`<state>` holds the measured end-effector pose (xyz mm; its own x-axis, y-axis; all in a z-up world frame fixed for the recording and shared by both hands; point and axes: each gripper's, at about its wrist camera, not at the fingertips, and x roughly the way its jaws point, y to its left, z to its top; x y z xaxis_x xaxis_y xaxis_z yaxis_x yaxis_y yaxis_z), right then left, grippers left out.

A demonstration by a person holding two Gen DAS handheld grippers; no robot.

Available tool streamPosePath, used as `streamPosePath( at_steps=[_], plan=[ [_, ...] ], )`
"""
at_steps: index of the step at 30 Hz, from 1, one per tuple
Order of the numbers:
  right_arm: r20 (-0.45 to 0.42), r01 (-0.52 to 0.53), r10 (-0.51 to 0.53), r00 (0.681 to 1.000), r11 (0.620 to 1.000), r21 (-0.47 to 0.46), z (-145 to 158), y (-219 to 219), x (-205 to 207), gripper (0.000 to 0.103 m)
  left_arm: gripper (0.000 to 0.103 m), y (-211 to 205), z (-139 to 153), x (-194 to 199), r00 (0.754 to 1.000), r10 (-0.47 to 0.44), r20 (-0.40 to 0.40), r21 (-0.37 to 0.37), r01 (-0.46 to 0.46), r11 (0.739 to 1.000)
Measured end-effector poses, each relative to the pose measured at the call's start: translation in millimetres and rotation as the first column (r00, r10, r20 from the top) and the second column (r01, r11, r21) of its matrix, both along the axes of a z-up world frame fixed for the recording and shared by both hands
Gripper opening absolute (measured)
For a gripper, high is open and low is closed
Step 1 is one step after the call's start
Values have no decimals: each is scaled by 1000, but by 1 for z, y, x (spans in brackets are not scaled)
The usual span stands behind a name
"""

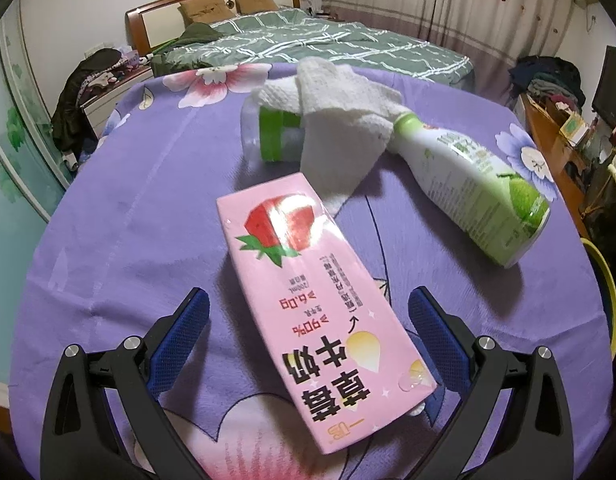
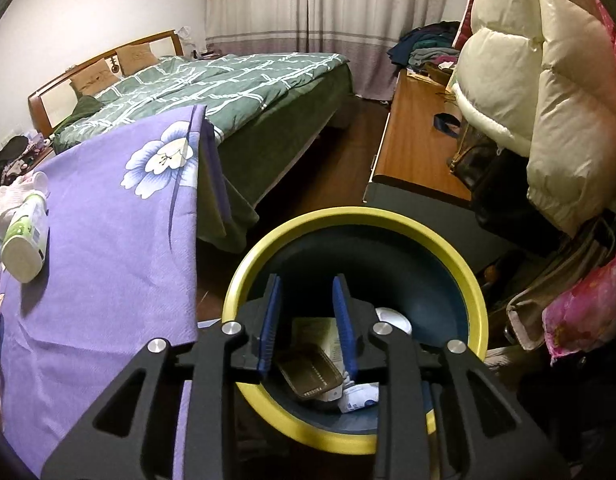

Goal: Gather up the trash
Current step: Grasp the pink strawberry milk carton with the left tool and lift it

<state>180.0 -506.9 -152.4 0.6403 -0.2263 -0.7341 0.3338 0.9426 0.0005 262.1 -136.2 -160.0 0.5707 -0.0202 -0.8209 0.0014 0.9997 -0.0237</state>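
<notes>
Left gripper (image 1: 308, 320) is spread wide, straddling the near end of the pink milk carton (image 1: 308, 300), pads clear of it on both sides. Carton lies flat and skewed on the purple cloth (image 1: 128, 220). Suggest rotating to match its long edges, then closing across the narrow width near the middle so it doesn't pivot or crush. Right gripper (image 2: 307, 320) is over the yellow-rimmed bin (image 2: 448, 256), jaws partly parted, nothing held; trash already sits at the bottom. Remaining on the cloth: green-and-white bottle (image 1: 476, 184) and crumpled tissue (image 1: 340, 108) draped over a second container (image 1: 272, 136).
</notes>
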Motion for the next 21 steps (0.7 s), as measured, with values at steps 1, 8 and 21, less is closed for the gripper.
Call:
streamPosePath(
  at_steps=[1, 8, 21],
  plan=[
    [2, 0, 0, 1000, 1000, 2, 0, 0, -1, 26, 93, 0, -2, 0, 1000, -3, -7, -3, 3, 1000],
    [23, 9, -9, 1000, 1000, 27, 3, -5, -9, 26, 63, 5, -2, 2, 1000, -20, -9, -4, 20, 1000],
    [48, -14, 12, 999, 999, 42, 11, 1, -22, 26, 51, 8, 12, -25, 993, -119, 14, -16, 119, 993]
  ],
)
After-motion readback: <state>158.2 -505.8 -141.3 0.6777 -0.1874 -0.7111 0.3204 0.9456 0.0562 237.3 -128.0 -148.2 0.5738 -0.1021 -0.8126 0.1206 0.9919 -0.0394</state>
